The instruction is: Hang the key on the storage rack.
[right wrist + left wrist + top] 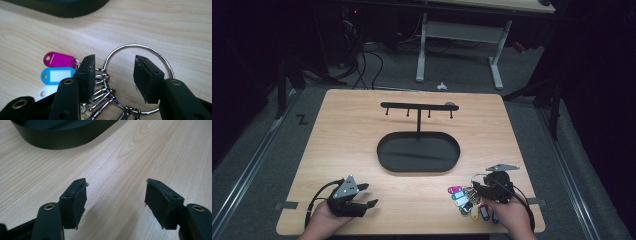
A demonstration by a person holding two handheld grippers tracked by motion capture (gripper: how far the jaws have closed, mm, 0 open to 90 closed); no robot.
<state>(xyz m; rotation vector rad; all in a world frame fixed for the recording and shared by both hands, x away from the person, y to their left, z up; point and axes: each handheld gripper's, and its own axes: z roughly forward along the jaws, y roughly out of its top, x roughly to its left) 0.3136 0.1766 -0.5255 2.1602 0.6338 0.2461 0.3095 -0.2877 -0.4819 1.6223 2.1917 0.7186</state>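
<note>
Pale wood-grain table [362,125]; matte black oval tray [384,150] and hook stand [418,106]; silver key ring [140,47] carrying magenta [58,59], sky-blue [56,75] and white tags [47,91]; black gripper pads [76,202].

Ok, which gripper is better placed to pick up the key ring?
Right. The right gripper hovers open over the key ring, while the left gripper sits over bare table, far off.

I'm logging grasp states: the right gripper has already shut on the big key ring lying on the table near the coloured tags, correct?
Not quite. In the right gripper view the right gripper is open: its jaws stand apart over the key ring, which does lie on the table beside the coloured tags.
</note>
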